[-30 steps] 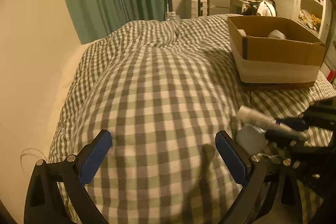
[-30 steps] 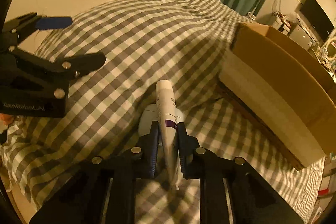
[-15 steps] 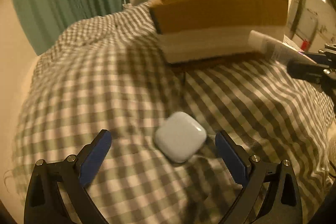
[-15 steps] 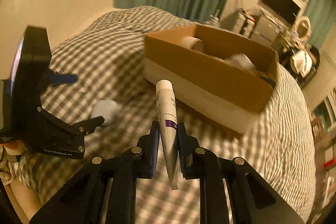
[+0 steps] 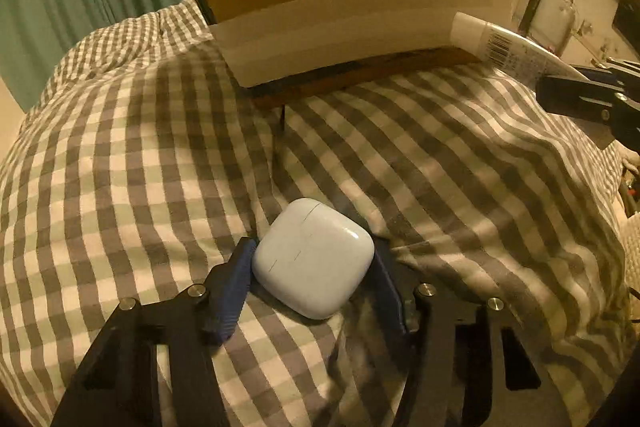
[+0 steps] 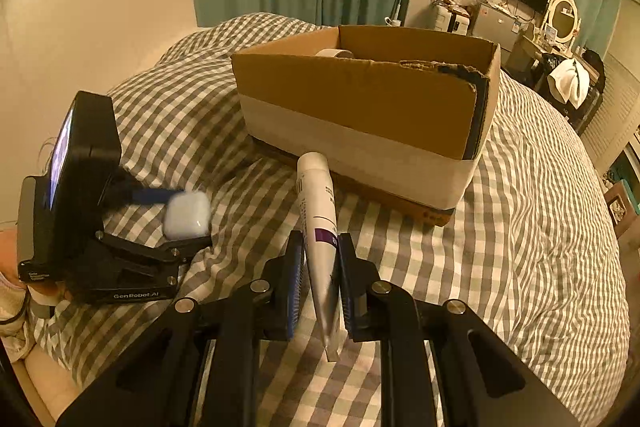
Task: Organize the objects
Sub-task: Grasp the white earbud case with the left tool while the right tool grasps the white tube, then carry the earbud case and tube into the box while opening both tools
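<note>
As the left gripper (image 5: 312,271) closes its jaws on it, the white case (image 5: 314,263) lies between them on the bed (image 5: 140,167), pads at or very near its two flat sides. It looks light, hard and glossy, so likely slippery; its rounded corners could squirt out, and a grip across the flat mid-sides suits best. The right gripper (image 6: 320,275) has its jaws clamped narrow on the tube (image 6: 320,223), held low near the crimp, cap pointing ahead toward the box (image 6: 360,107). The tube seems soft and light.
</note>
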